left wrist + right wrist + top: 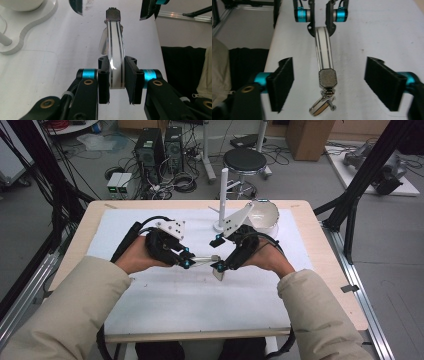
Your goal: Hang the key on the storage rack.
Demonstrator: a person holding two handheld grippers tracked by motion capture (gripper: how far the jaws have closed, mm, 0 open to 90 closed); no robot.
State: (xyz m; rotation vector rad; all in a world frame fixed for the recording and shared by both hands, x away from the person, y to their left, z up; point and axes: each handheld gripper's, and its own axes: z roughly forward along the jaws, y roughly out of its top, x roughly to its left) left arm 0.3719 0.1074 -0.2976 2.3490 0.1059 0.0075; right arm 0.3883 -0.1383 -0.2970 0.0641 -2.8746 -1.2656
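Note:
A curved silver metal strip (115,50) with two dark lines runs between my two grippers above the white mat. My left gripper (117,80) is shut on one end of it, pads pressed on both edges. The far end carries a textured octagonal cap (327,78) with a small ring clasp (320,108) hanging below. My right gripper (329,85) stands open around that cap, with a wide gap on both sides and no pad touching it. In the high view the left gripper (186,262) and right gripper (217,254) face each other, the strip (202,260) level between them.
A white bowl (265,215) sits at the back right of the mat (150,300), beside a white stand with an upright post (223,190). The wooden table edge (330,270) runs along the right. A stool and computer cases stand on the floor beyond.

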